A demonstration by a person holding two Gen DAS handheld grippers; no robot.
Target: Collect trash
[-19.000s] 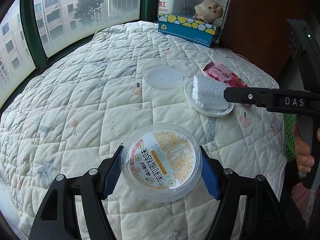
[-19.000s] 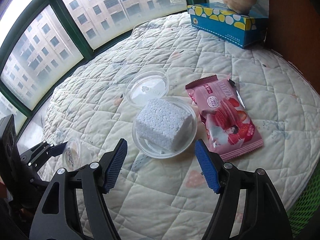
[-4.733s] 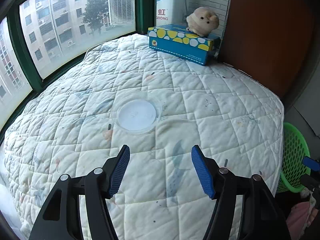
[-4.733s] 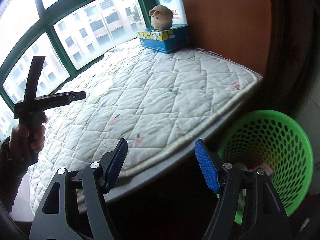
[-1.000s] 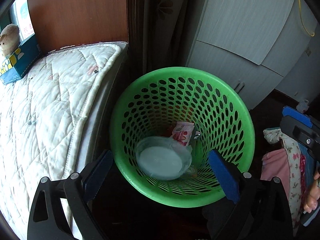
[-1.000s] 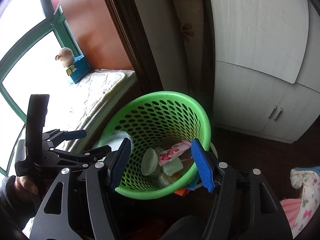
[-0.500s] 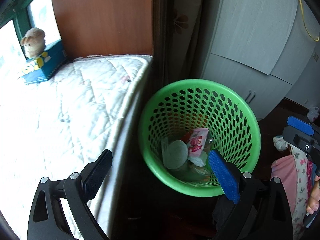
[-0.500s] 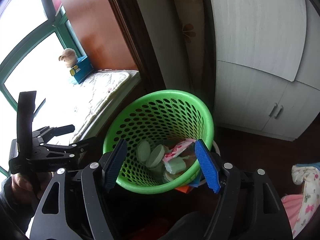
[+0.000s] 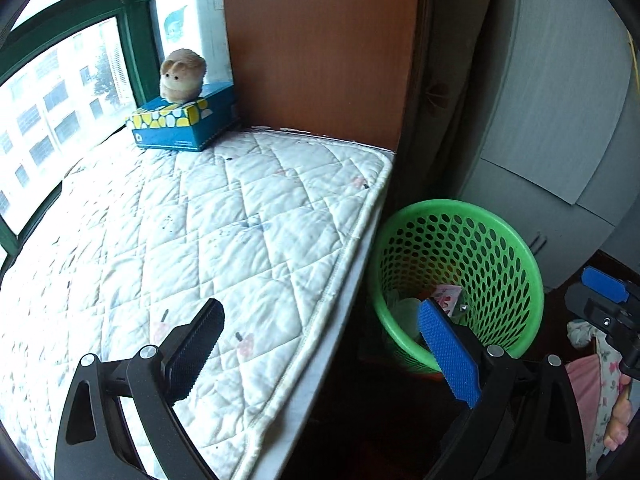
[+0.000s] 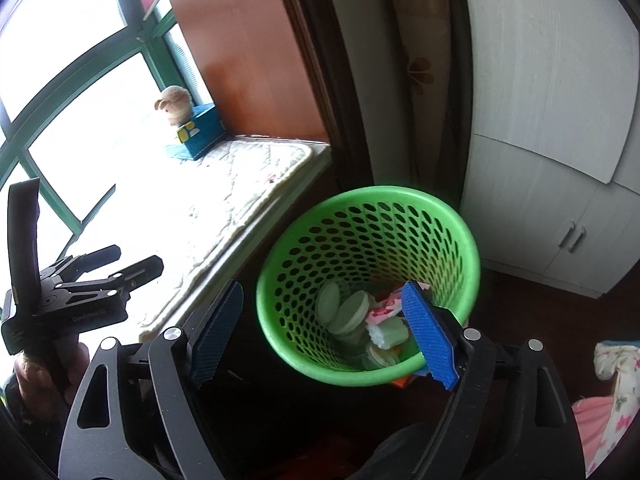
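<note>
A green mesh basket [image 10: 400,196] stands on the floor beside the quilted window seat [image 9: 240,216]. Inside it lie round plastic lids [image 10: 344,310], a pink snack wrapper [image 10: 384,306] and a white foam piece [image 10: 390,330]. My right gripper [image 10: 322,332] hovers over the basket's near rim, its jaws opening with nothing held between them. My left gripper [image 9: 320,356] is open and empty above the seat's edge, the basket [image 9: 480,216] to its right. The wrapper [image 9: 448,296] shows in the basket's bottom. The left gripper [image 10: 120,264] also shows at the left of the right wrist view, in a hand [image 10: 44,376].
A blue tissue box [image 9: 184,126] with a plush toy [image 9: 182,74] on it sits at the seat's far end by the window. White cupboard doors [image 10: 540,160] stand behind the basket. Floral cloth [image 10: 612,384] lies at the right. The right gripper's finger [image 9: 604,280] shows at the right edge.
The left gripper has swung left and up, from over the basket to over the seat's edge. The right gripper's jaws have widened, and the dropped lid has settled in the basket.
</note>
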